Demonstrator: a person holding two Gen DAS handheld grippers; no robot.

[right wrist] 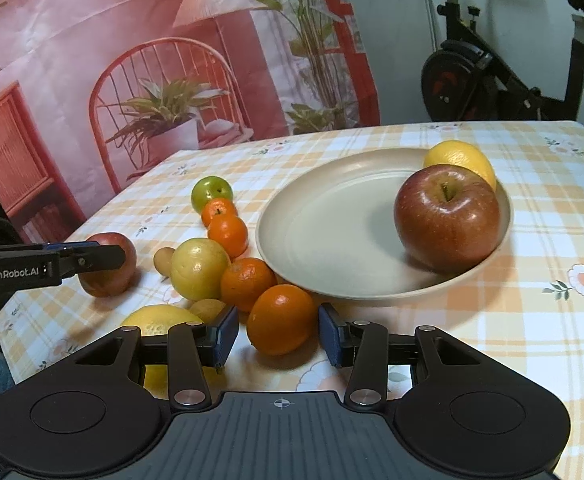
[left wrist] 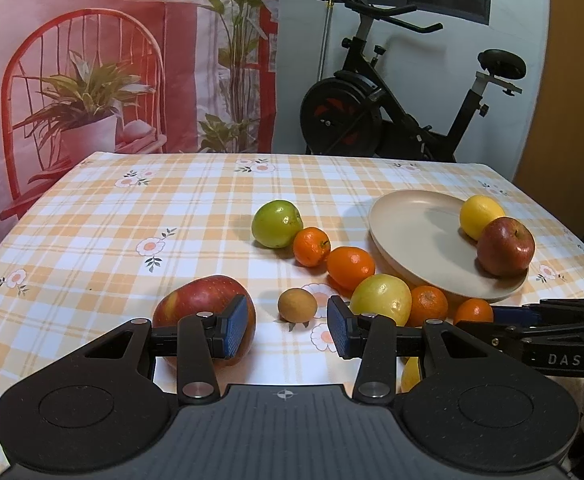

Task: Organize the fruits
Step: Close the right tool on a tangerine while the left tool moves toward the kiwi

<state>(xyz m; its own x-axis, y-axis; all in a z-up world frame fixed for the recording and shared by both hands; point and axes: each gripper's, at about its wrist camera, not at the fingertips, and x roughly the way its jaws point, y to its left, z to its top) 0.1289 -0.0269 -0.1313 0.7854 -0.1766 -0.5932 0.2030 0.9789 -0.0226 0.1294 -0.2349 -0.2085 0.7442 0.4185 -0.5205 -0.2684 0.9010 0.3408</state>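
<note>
Left gripper: jaws apart with nothing between the pads; it hangs over the cloth with a red apple behind its left pad and a small brown fruit beyond the gap.
Loose fruit: a green apple, oranges and a pale yellow fruit lie in a curved row along the left rim of the plate.
Right gripper: jaws closing, the nearest orange between the pads; small gaps show on both sides, so probably not yet pressed.
Orange, axis: slightly oval, long axis tilted up to the right in the right wrist view; stem end not visible.
Step in hand: taking this orange for the plate.
How to do it well: centre the pads on its widest part, close gently, lift clear of the neighbouring orange.
Plate: holds a red apple and a lemon at its right side; the left half is free.
</note>
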